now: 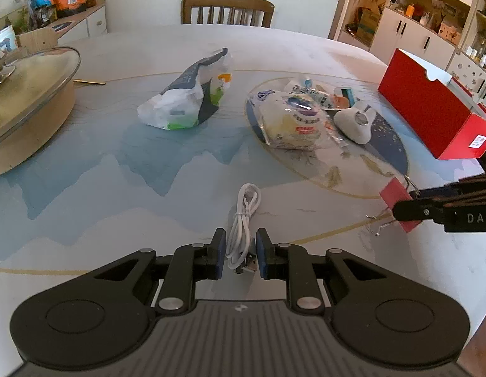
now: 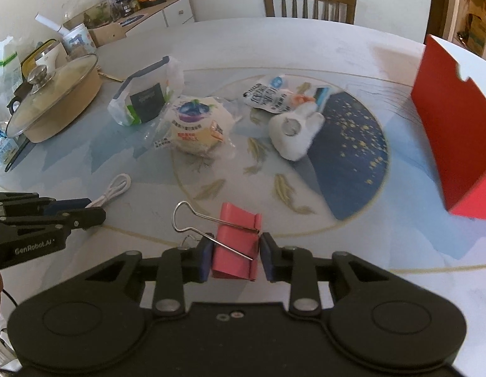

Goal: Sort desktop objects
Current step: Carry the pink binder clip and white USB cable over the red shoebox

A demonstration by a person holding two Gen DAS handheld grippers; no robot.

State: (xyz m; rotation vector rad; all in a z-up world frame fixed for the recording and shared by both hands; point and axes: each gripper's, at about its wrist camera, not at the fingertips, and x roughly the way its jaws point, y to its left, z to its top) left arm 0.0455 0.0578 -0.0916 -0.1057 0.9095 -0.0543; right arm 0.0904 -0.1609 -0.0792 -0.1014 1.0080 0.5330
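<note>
Straddling a coiled white USB cable (image 1: 243, 220) on the pale round table (image 1: 180, 163), left gripper (image 1: 241, 253) parted, not clamping. Bracketing a pink binder clip (image 2: 236, 245) with wire handles, right gripper (image 2: 233, 256); grip uncertain.

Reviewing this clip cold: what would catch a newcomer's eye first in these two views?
Probably the big red box standing open at the table's right edge. Next, the pink binder clip between the right gripper fingers, lifted above the table with its wire handles sticking out left. Then the coiled white cable between the left gripper fingers, its USB plug near the pads; whether it is clamped is unclear.
</note>
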